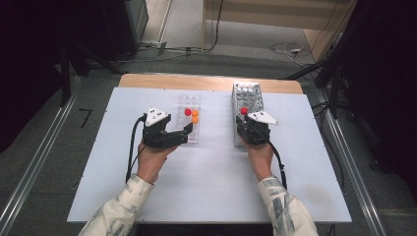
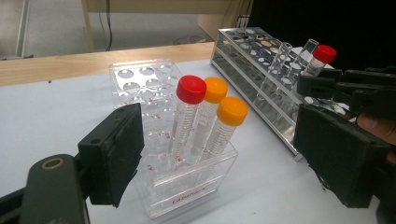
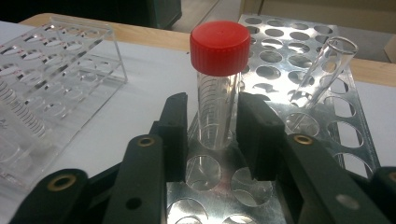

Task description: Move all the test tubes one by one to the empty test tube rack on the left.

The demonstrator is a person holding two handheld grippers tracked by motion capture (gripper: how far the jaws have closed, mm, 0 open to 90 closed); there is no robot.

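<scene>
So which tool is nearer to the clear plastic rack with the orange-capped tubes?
Left. The left tool sits open right at the clear plastic rack, while the right tool is over at the metal rack, around a red-capped tube.

A red-capped clear tube (image 3: 219,84) stands upright in the metal rack (image 3: 299,56), between the right tongs' (image 3: 212,135) jaws.

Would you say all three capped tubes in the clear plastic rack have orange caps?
No, the clear rack holds one red-capped tube beside two orange-capped tubes.

Small red print on clear plastic rack (image 2: 187,186) front, too blurred to read; tube graduations illegible.
</scene>
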